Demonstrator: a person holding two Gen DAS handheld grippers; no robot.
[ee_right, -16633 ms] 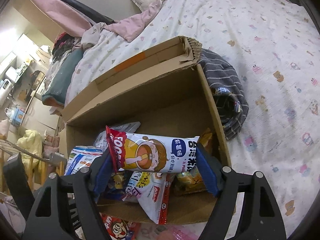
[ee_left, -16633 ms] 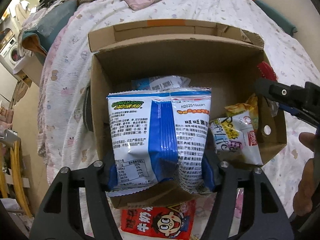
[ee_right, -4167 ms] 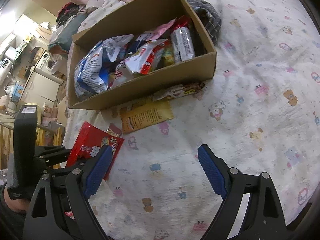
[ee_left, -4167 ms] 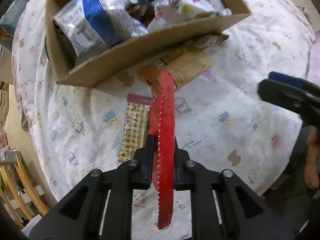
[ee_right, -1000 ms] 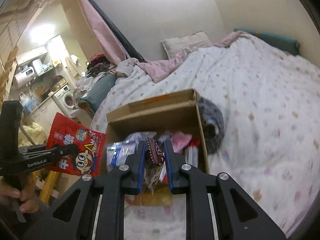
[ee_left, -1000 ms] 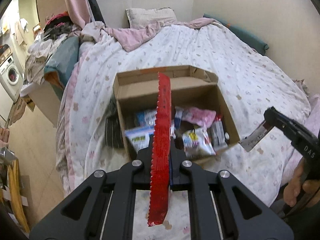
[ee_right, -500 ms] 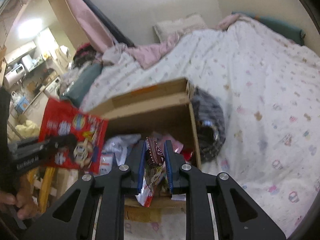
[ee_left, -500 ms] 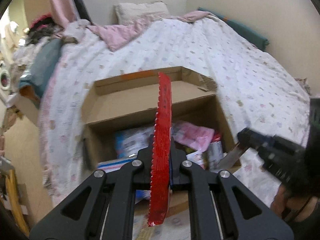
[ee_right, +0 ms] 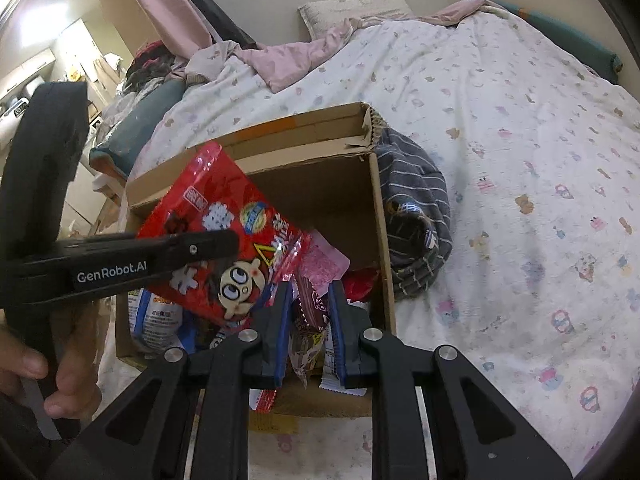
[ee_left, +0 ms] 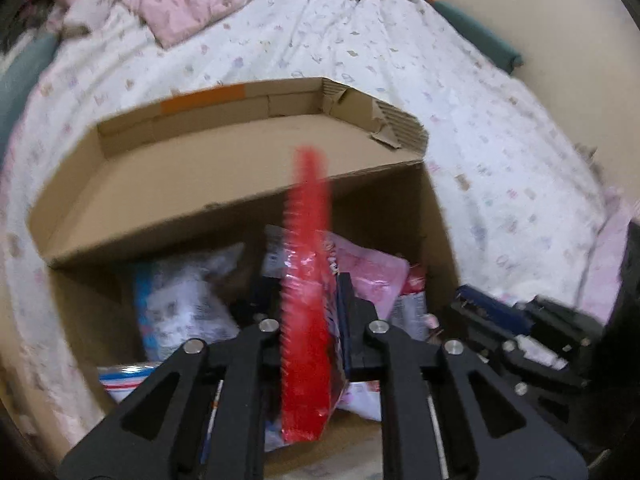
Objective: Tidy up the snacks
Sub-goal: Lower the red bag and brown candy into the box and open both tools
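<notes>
**Two snack packs held over the box**

Left wrist view: the left gripper (ee_left: 308, 320) has its jaws part open, a blurred red pack (ee_left: 306, 292) edge-on between them; whether they pinch it cannot be told. It hangs over the cardboard box (ee_left: 224, 184), which holds other snacks. The right gripper (ee_left: 480, 312) shows at right.

Right wrist view: the right gripper (ee_right: 307, 320), jaws narrow, clamps a brown pack (ee_right: 310, 316) at the box's (ee_right: 380, 240) near edge. The red pack (ee_right: 224, 240) hangs above the box, on the bed (ee_right: 520, 160).
</notes>
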